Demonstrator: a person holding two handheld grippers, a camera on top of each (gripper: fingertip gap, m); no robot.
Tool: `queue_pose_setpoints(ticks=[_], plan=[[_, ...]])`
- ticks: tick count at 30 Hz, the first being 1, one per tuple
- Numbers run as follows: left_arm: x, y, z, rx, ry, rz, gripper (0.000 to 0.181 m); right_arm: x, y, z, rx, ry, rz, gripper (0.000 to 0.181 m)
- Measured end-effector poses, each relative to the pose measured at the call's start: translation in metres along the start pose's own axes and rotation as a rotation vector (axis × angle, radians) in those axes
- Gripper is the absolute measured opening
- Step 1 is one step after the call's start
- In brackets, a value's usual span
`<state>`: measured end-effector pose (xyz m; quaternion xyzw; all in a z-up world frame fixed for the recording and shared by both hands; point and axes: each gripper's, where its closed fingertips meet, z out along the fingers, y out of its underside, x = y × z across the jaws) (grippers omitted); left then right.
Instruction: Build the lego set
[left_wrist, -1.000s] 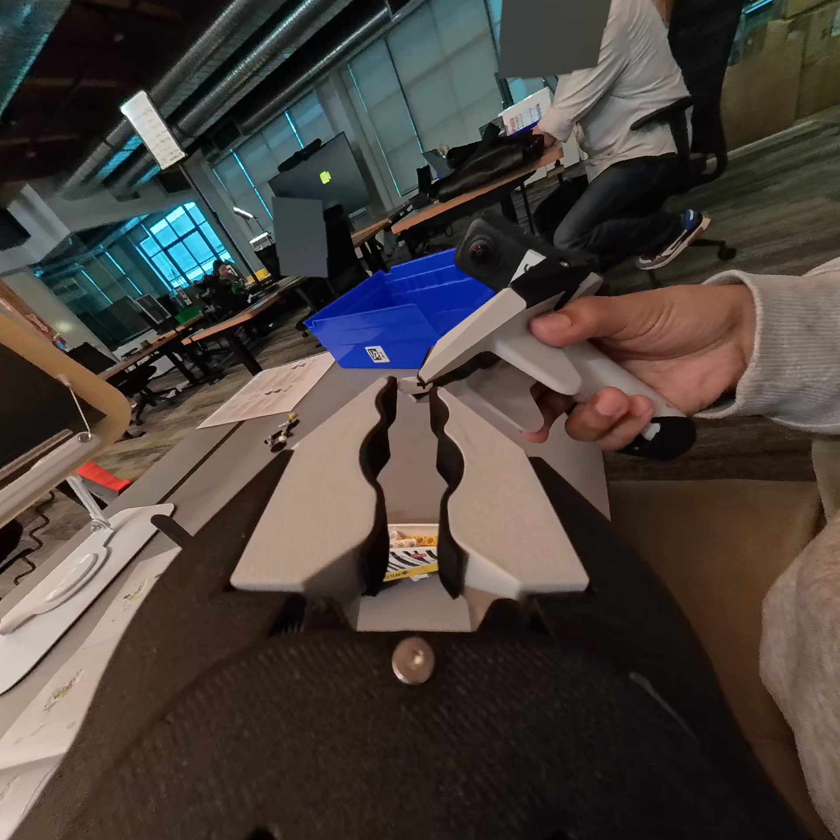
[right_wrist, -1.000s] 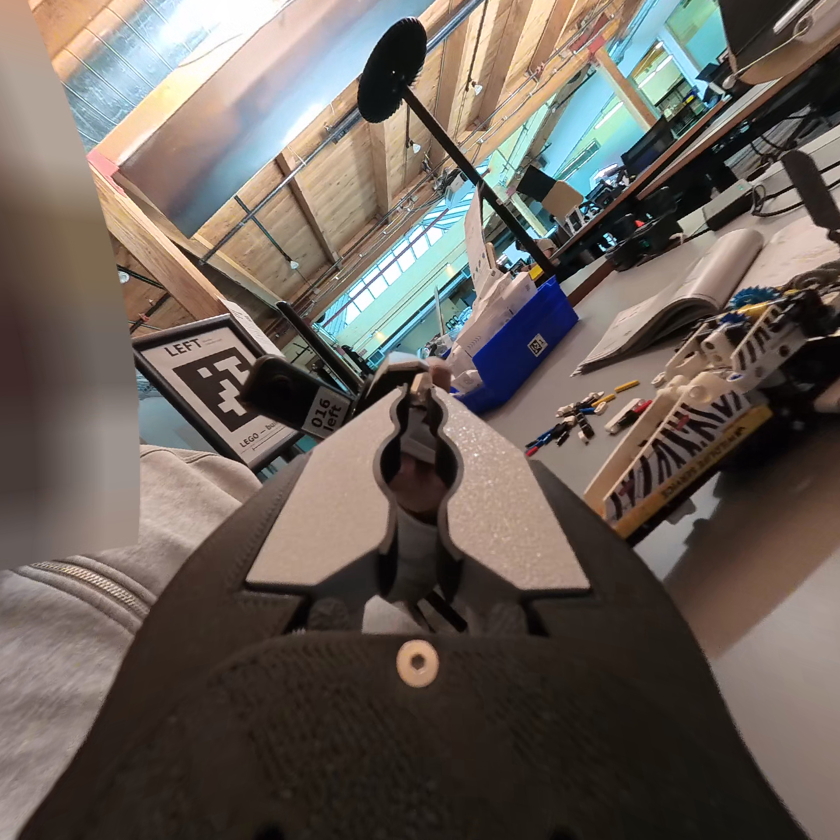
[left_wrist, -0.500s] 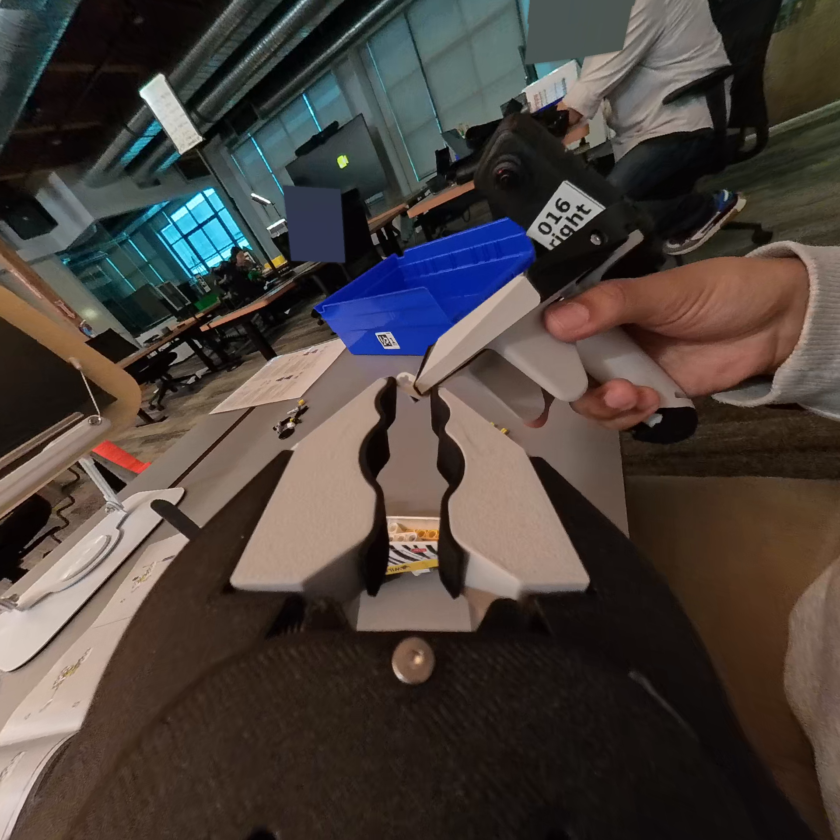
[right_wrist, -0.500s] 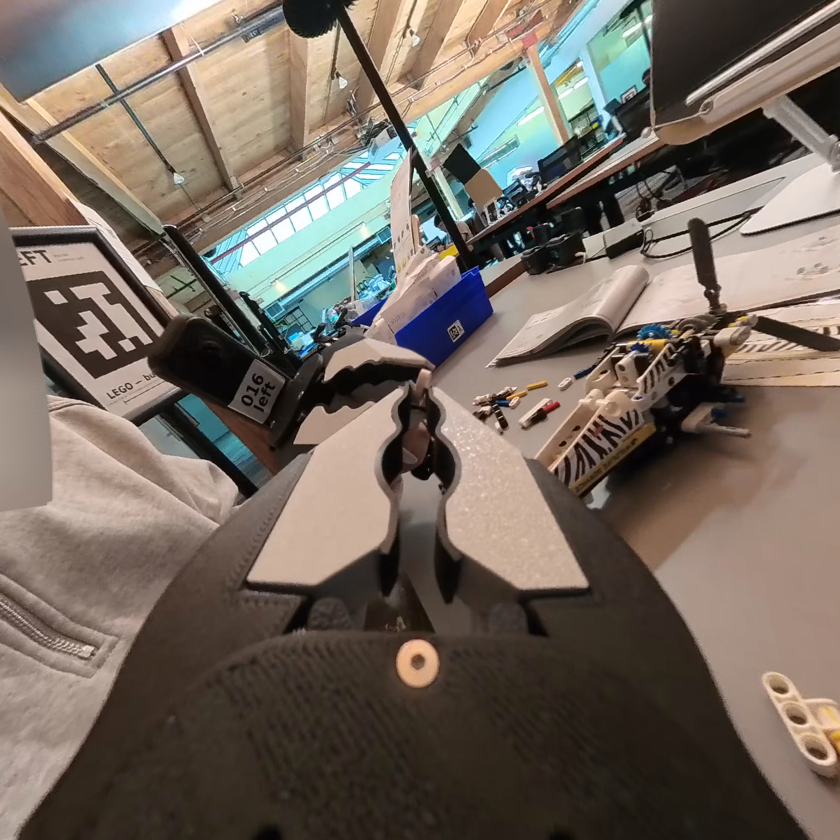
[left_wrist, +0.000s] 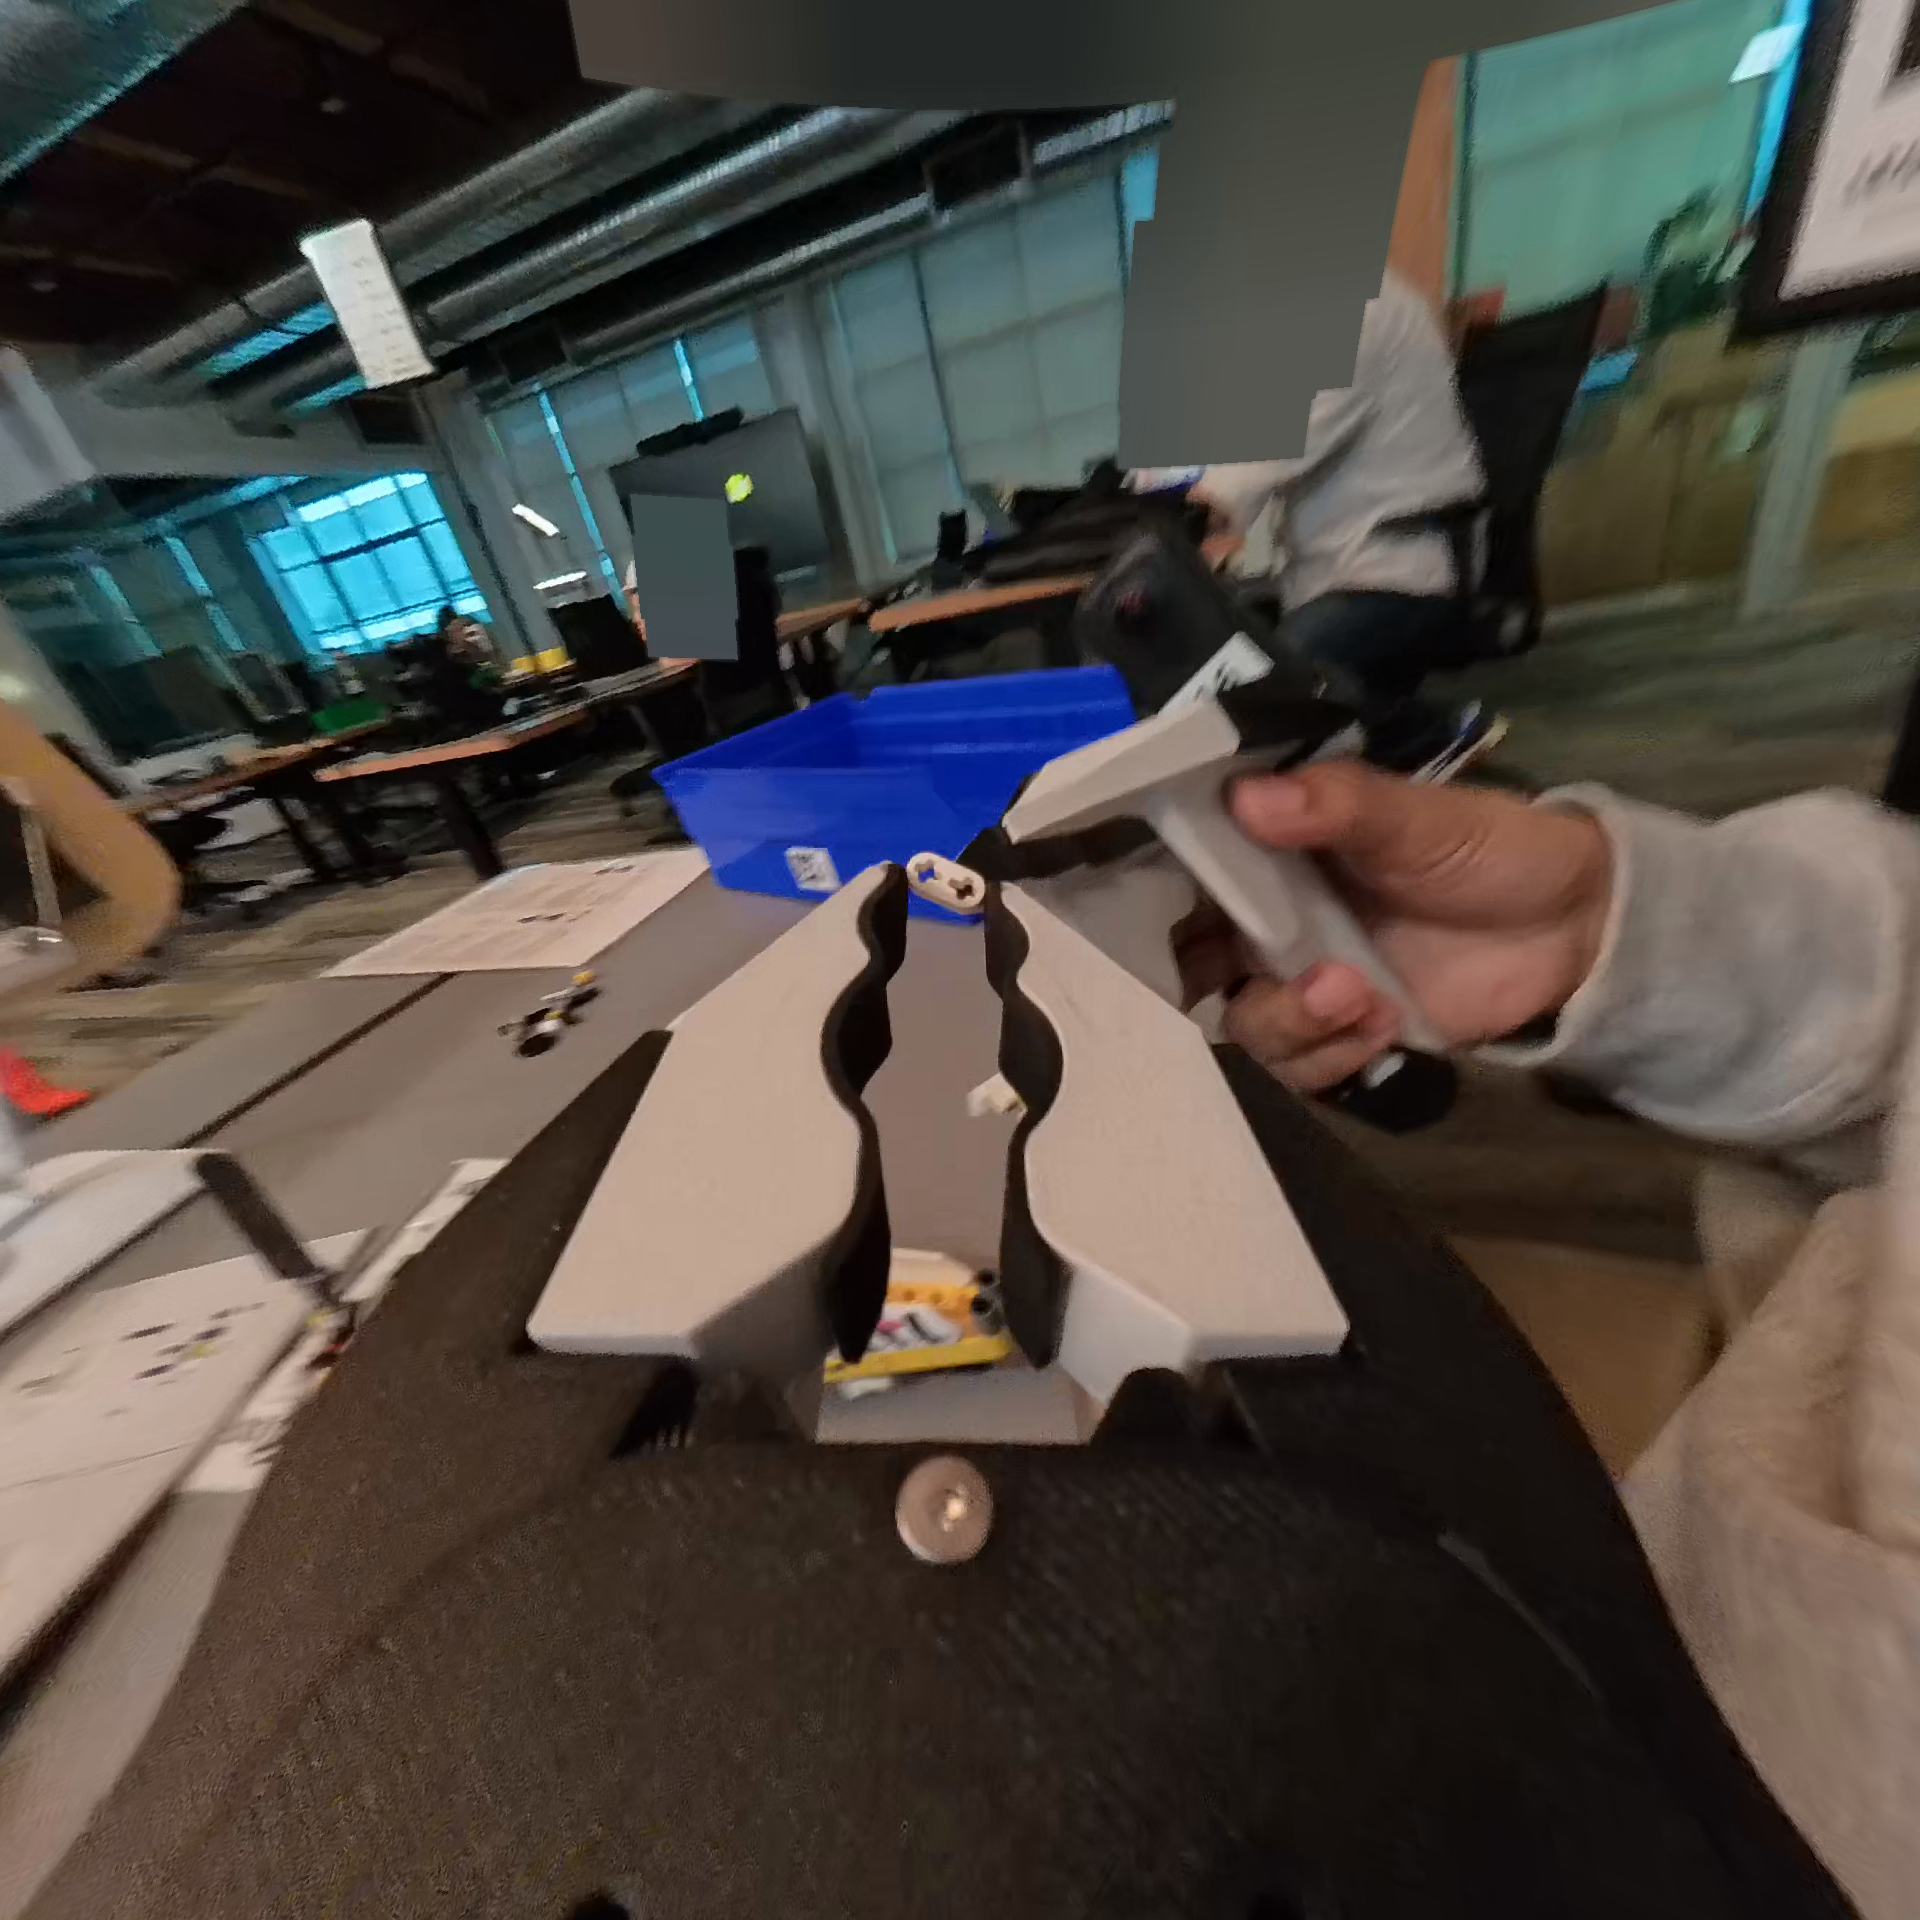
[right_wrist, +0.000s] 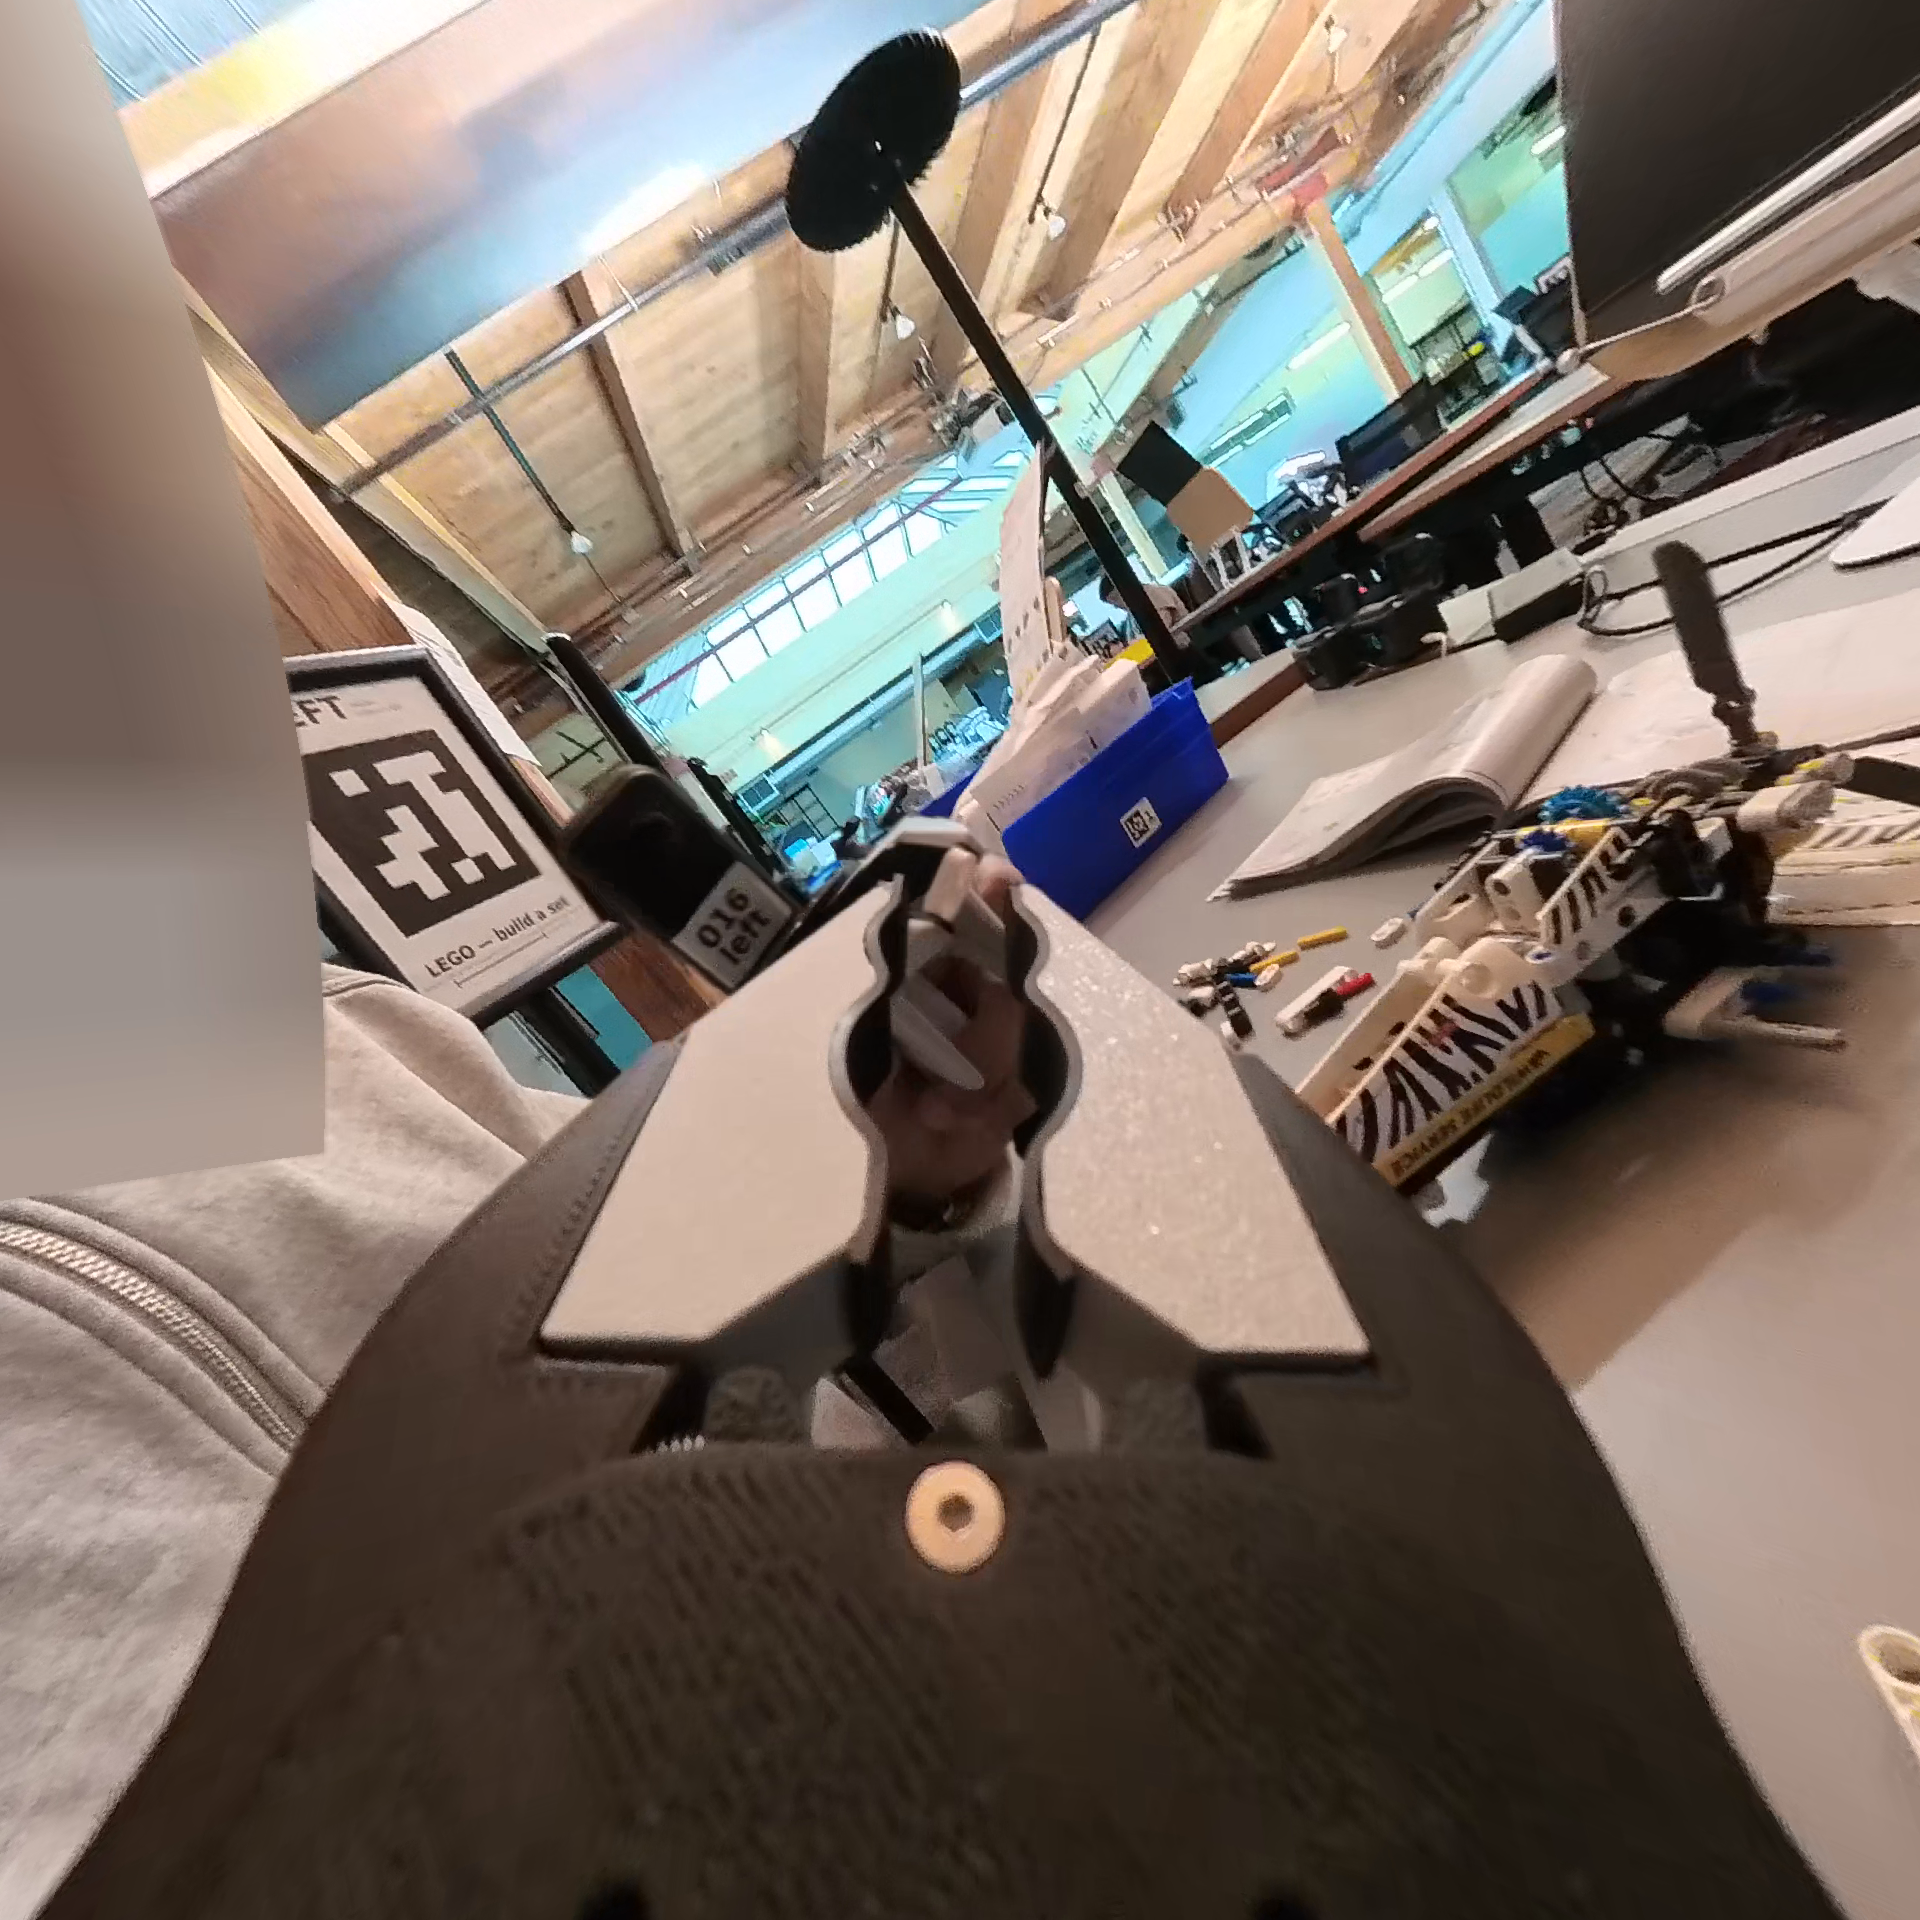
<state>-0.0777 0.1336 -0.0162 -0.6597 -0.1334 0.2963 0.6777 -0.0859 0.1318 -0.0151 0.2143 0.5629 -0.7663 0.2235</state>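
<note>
In the left wrist view, the left gripper (left_wrist: 943, 902) pinches a small white lego beam (left_wrist: 943, 883) between its very tips, the jaws standing narrowly apart along the rest of their length; just beside those tips, to the right, sits the nose of the right gripper (left_wrist: 1013, 826), held in a hand (left_wrist: 1423, 925) with a pale sleeve; behind them a blue bin (left_wrist: 883, 774) rests on the grey table (left_wrist: 343, 1049), with loose lego pieces (left_wrist: 545, 1018) to the left; a yellow and white part of the lego model (left_wrist: 920, 1325) shows low between the fingers.

In the right wrist view, the right gripper (right_wrist: 951, 902) has its tips close together, but whether they clamp anything cannot be told; the left gripper lies just beyond them; the zebra-striped lego model (right_wrist: 1496, 997) stands on the table to the right, near an open instruction booklet (right_wrist: 1423, 779) and scattered small pieces (right_wrist: 1268, 961).
</note>
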Motion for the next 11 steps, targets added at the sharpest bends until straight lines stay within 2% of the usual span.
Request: queue_pose_setpoints(ticks=[6,11], plan=[[0.003,-0.029,-0.009,0.214,0.147,-0.327,0.011,-0.021,-0.007,0.001,0.090,-0.202,0.174,0.015],[0.013,-0.033,-0.008,0.224,0.197,-0.338,0.012,-0.032,-0.006,0.004,0.120,-0.360,0.353,0.011]])
